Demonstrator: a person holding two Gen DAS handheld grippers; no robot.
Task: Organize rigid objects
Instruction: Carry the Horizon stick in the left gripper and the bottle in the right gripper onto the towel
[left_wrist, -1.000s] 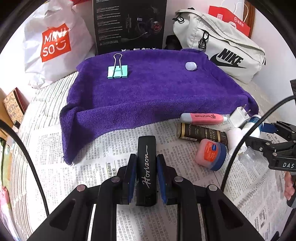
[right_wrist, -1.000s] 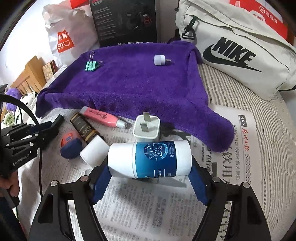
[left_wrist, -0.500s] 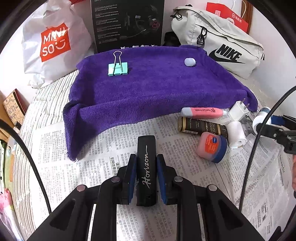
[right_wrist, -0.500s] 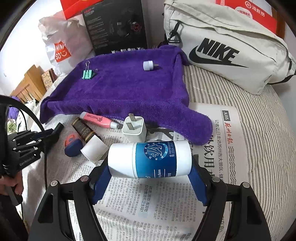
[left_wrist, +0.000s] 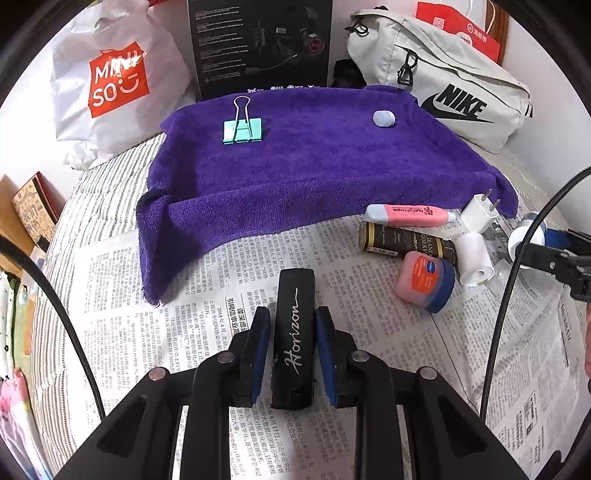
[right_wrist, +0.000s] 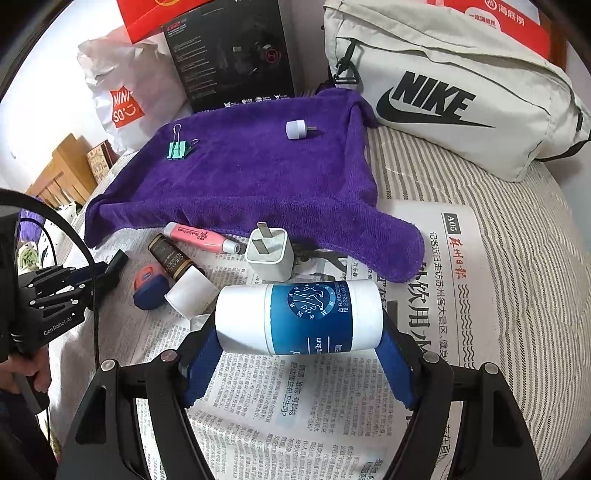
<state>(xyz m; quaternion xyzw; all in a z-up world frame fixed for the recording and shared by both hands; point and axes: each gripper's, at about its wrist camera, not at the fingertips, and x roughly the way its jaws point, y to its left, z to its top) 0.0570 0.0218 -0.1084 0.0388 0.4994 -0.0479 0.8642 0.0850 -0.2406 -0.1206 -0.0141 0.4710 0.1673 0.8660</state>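
Note:
My left gripper (left_wrist: 293, 325) is shut on a black "Horizon" bar (left_wrist: 294, 332), held over the newspaper in front of the purple towel (left_wrist: 314, 162). My right gripper (right_wrist: 299, 354) is shut on a white and blue balm bottle (right_wrist: 299, 317), held crosswise above the newspaper. On the towel lie a green binder clip (left_wrist: 242, 129) and a small white plug (left_wrist: 384, 119). Near the towel's front edge lie a pink tube (left_wrist: 406, 215), a dark bottle (left_wrist: 402, 242), a pink and blue jar (left_wrist: 424, 282), a white charger (right_wrist: 267, 254) and a white cap (right_wrist: 190, 293).
A Miniso bag (left_wrist: 110, 81), a black box (left_wrist: 258, 44) and a Nike bag (left_wrist: 443, 85) stand behind the towel. Newspaper (right_wrist: 314, 413) covers the striped bed in front. The left gripper also shows in the right wrist view (right_wrist: 110, 264).
Both grippers have lifted and drawn back a little, each still holding its object. The balm bottle has risen away from the charger and cap.

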